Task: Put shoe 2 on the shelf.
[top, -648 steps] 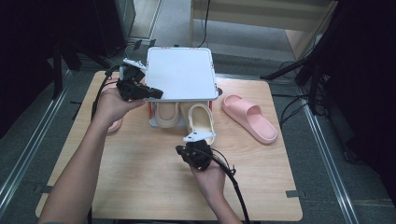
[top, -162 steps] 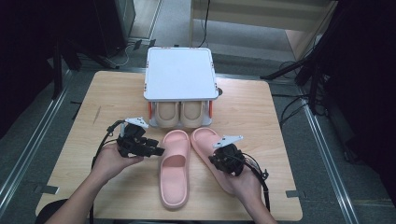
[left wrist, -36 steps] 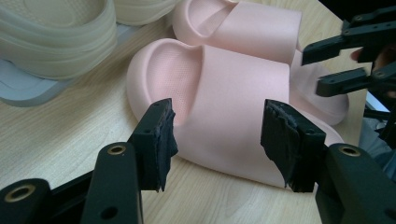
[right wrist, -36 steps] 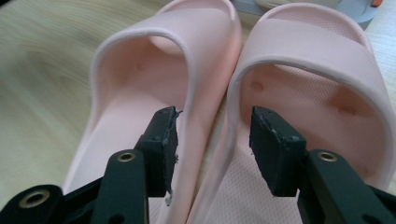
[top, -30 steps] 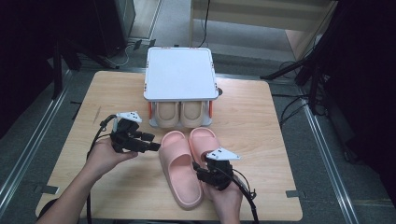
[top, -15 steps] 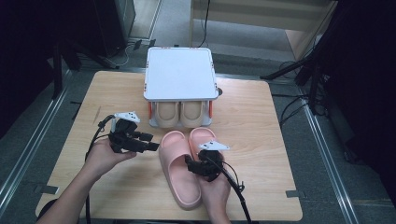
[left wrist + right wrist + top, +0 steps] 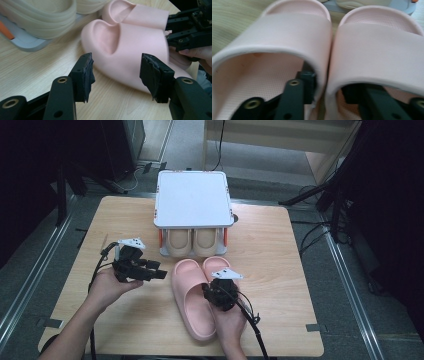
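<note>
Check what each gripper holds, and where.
The right gripper pinches both pink slippers together by their adjoining strap sides, one finger inside each. The left gripper holds nothing.

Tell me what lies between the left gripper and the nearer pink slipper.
Bare wooden tabletop lies between the left gripper and the pink slipper, as the left gripper view shows.

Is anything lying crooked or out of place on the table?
Nothing is damaged or spilled. The pink slippers lie slightly slanted to the shoe rack, heels toward the person. The right gripper has just been closing on their two touching inner walls.
</note>
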The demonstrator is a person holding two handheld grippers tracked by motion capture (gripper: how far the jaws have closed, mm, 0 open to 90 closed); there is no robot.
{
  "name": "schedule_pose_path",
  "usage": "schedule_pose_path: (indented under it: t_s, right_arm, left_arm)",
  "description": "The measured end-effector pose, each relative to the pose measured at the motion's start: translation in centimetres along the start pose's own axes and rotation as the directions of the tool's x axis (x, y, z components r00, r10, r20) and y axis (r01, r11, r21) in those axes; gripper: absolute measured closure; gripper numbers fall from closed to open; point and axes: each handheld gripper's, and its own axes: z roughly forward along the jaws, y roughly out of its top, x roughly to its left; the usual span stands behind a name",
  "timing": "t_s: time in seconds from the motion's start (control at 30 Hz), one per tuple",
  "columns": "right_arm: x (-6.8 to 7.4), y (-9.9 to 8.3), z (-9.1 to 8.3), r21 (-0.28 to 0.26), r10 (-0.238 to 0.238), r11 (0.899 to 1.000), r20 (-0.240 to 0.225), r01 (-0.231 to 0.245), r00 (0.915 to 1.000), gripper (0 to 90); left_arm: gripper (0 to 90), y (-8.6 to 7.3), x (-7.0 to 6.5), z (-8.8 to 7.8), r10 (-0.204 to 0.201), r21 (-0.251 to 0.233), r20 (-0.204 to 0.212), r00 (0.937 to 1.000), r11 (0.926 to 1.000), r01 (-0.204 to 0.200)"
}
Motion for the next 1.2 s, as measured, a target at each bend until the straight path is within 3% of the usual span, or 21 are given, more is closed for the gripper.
schedule_pose_path:
  t_s: [0.1, 0.37, 0.53, 0.63, 0.77, 0.9, 0.97, 1.03, 1.2]
  right_arm:
    - [-0.5, 0.1, 0.0, 0.004, 0.023, 1.000, -0.028, -0.023, 0.9994, 71.7]
    - [-0.7, 0.3, -0.7, 0.020, 0.015, 1.000, -0.055, -0.014, 0.9984, 73.7]
    - [-0.8, 0.4, -2.1, 0.019, -0.061, 0.998, -0.092, 0.063, 0.9939, 74.4]
    - [-0.9, 0.6, -3.2, 0.018, -0.127, 0.991, -0.151, 0.131, 0.9804, 74.3]
    - [-1.1, 1.1, -4.3, 0.012, -0.216, 0.974, -0.250, 0.226, 0.9439, 74.3]
    - [-1.5, 1.9, -4.6, 0.010, -0.269, 0.956, -0.360, 0.292, 0.8931, 74.2]
    - [-1.4, 2.3, -4.5, 0.017, -0.304, 0.940, -0.414, 0.341, 0.8580, 74.1]
    - [-0.9, 2.6, -4.3, 0.015, -0.360, 0.911, -0.458, 0.412, 0.8126, 74.1]
    - [0.5, 3.7, -3.8, 0.004, -0.445, 0.850, -0.530, 0.526, 0.7222, 74.0]
  left_arm:
    - [44.4, -0.1, 0.2, -0.2, -0.006, -0.005, -0.005, 1.0000, 1.0000, 0.006]
    - [44.4, -0.1, 0.4, -0.4, -0.009, -0.010, -0.010, 0.9999, 0.9999, 0.009]
    - [44.4, -0.1, 0.6, -0.6, -0.011, -0.015, -0.012, 0.9999, 0.9998, 0.011]
    - [44.4, -0.2, 0.7, -0.8, -0.012, -0.016, -0.015, 0.9998, 0.9998, 0.012]
    - [44.0, -0.3, 0.9, -1.1, -0.017, -0.024, -0.024, 0.9996, 0.9996, 0.016]
    - [41.7, -0.6, 1.3, -1.5, -0.027, -0.026, -0.039, 0.9989, 0.9993, 0.026]
    - [40.9, -0.9, 1.5, -1.8, -0.033, -0.031, -0.051, 0.9982, 0.9990, 0.031]
    - [40.3, -1.1, 1.6, -2.2, -0.045, -0.044, -0.056, 0.9974, 0.9981, 0.043]
    - [39.3, -2.1, 1.7, -3.2, -0.066, -0.064, -0.080, 0.9947, 0.9961, 0.061]
